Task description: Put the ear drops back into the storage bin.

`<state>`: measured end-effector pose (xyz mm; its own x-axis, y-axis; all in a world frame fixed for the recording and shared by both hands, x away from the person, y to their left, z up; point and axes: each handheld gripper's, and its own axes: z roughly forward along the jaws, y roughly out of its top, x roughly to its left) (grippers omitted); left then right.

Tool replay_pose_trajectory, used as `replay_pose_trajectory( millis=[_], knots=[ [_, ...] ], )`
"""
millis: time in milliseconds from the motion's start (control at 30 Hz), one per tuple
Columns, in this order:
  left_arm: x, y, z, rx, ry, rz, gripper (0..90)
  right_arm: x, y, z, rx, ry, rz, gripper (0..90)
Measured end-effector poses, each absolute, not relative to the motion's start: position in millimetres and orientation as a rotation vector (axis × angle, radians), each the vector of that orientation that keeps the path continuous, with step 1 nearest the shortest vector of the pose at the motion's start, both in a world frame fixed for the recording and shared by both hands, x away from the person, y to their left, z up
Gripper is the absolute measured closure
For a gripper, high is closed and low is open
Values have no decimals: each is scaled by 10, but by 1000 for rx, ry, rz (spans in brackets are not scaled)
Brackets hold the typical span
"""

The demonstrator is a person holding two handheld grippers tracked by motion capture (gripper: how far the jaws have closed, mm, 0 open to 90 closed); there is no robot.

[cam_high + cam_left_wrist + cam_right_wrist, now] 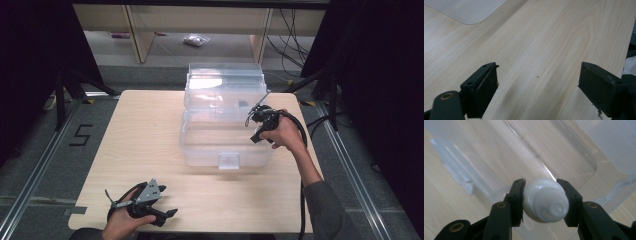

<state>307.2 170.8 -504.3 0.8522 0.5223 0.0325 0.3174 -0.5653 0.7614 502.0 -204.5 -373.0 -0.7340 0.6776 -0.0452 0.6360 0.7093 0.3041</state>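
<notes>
A clear plastic box [200,150] stands open in the middle of the table, its lid [225,80] raised at the back. My right gripper [257,134] hangs over the box's right side, shut on a white round bottle-like thing [545,200] with a ribbed cap, seen end-on between the jaws. The box's clear floor and wall [579,152] lie below it. My left gripper [169,214] rests near the table's front left edge. Its jaws stand wide apart, and the left gripper [537,87] has only bare wood between them.
The light wooden table [140,130] has open room left of the box and along the front. A corner of the box [466,10] shows at the top left of the left gripper view. Black stands and cables flank the table on a grey floor.
</notes>
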Motion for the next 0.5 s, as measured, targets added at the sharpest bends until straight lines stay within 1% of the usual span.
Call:
replay_pose_trajectory(
  millis=[300, 500],
  knots=[
    [3070, 1705, -5041, 2216, 606, 313, 151, 5210, -2087, -3926, 1094, 2768, 336, 601],
    [3070, 1704, -5041, 2217, 605, 312, 151, 5271, -2069, -4051, 1150, 2765, 298, 601]
  ],
)
